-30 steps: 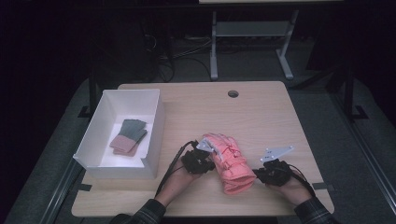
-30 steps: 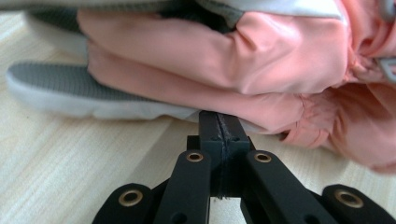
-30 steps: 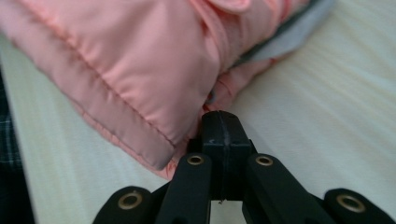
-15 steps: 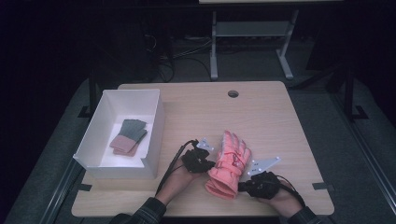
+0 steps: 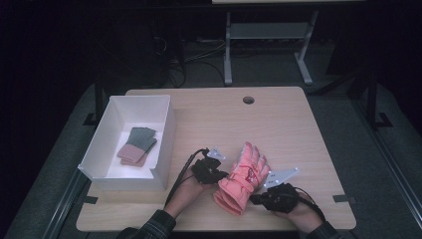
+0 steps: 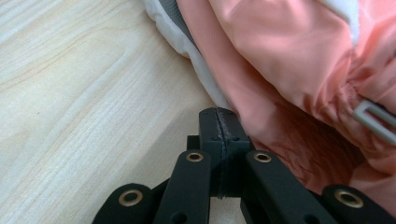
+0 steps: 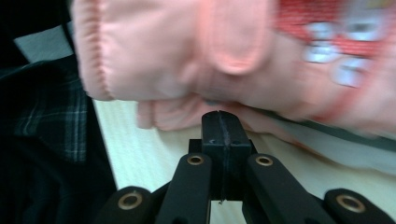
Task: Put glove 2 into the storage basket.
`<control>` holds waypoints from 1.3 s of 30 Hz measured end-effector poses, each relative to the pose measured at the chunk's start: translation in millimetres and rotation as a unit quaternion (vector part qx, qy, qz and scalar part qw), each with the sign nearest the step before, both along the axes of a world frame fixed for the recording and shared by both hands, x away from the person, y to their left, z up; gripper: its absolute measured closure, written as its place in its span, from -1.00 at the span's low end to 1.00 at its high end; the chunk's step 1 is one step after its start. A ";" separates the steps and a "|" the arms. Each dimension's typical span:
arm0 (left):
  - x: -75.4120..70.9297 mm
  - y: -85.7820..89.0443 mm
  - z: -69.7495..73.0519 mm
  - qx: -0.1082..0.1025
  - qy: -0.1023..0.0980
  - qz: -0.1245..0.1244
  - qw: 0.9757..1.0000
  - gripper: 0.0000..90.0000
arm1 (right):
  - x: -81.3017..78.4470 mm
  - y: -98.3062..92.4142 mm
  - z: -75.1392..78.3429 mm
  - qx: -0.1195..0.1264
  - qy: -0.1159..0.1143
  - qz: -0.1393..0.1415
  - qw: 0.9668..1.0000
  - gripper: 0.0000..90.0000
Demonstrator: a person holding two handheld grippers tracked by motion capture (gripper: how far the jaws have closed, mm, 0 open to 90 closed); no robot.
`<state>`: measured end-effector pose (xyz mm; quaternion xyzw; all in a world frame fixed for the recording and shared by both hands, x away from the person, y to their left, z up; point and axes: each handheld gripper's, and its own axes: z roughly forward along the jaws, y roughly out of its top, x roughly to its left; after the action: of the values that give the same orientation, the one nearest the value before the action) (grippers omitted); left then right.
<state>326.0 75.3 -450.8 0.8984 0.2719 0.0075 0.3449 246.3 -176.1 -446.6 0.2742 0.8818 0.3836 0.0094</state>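
A pair of salmon-pink padded gloves lies stacked on the wooden table, fingers pointing away from me and cuffs toward the front edge. My left gripper is at the gloves' left side. In the left gripper view its jaws are pressed flat together, tips against the white-lined edge of the glove. My right gripper sits at the cuff end, lower right. Its jaws are also shut, with their tip just under the blurred pink glove.
A white open box stands at the left of the table, holding folded grey and pink items. A cable hole is near the far edge. A plaid sleeve shows left of the right gripper.
The right hand moved left and toward the front edge, ending at the cuffs. The gloves swung round, fingers now pointing away and cuffs nearer the front. The left gripper stayed put.
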 end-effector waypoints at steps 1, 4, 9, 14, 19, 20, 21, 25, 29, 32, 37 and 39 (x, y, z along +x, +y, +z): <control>0.2 1.6 0.3 0.005 -0.002 -0.002 1.000 0.99 | 1.5 -6.8 4.3 0.004 -0.005 -0.012 1.000 1.00; -0.5 6.5 0.6 0.007 -0.004 0.002 1.000 0.99 | 5.8 -18.9 13.5 0.022 -0.022 -0.033 0.999 1.00; -0.2 19.4 4.7 0.011 -0.007 0.009 1.000 0.99 | 14.6 -25.8 25.8 0.043 -0.044 -0.056 0.997 1.00; -0.9 30.2 7.6 0.007 -0.003 0.019 1.000 0.99 | 27.5 -22.7 29.2 0.049 -0.059 -0.064 0.995 1.00; -0.6 32.7 7.8 0.010 -0.002 0.020 1.000 0.99 | 35.7 -16.6 25.9 0.045 -0.060 -0.066 0.995 1.00; -0.7 32.8 8.0 0.011 -0.002 0.019 1.000 0.99 | 36.7 -15.0 23.7 0.041 -0.057 -0.066 0.995 1.00; -0.4 33.0 8.1 0.012 -0.005 0.018 1.000 0.99 | 38.0 -13.5 20.8 0.036 -0.054 -0.065 0.996 1.00; -0.3 32.4 7.0 0.013 0.000 0.021 1.000 0.96 | 41.3 -9.2 13.0 0.020 -0.038 -0.066 0.997 1.00; 0.2 32.6 7.1 0.018 -0.002 0.020 1.000 0.91 | 43.6 -3.8 5.8 0.000 -0.035 -0.064 0.997 1.00; 0.4 31.9 7.0 0.012 -0.003 0.028 1.000 0.73 | 44.3 0.9 -0.2 -0.018 -0.031 -0.065 0.997 1.00; 3.0 32.1 14.1 0.009 -0.008 0.035 0.999 0.40 | 44.0 4.8 -2.7 -0.031 -0.032 -0.069 0.997 1.00; 3.9 31.4 22.3 0.001 -0.010 0.039 0.999 0.19 | 43.7 7.9 -4.5 -0.037 -0.033 -0.071 0.996 1.00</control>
<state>330.0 106.7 -428.5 0.8873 0.3034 0.0302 0.3461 290.0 -168.2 -451.1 0.3229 0.8728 0.3580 0.0760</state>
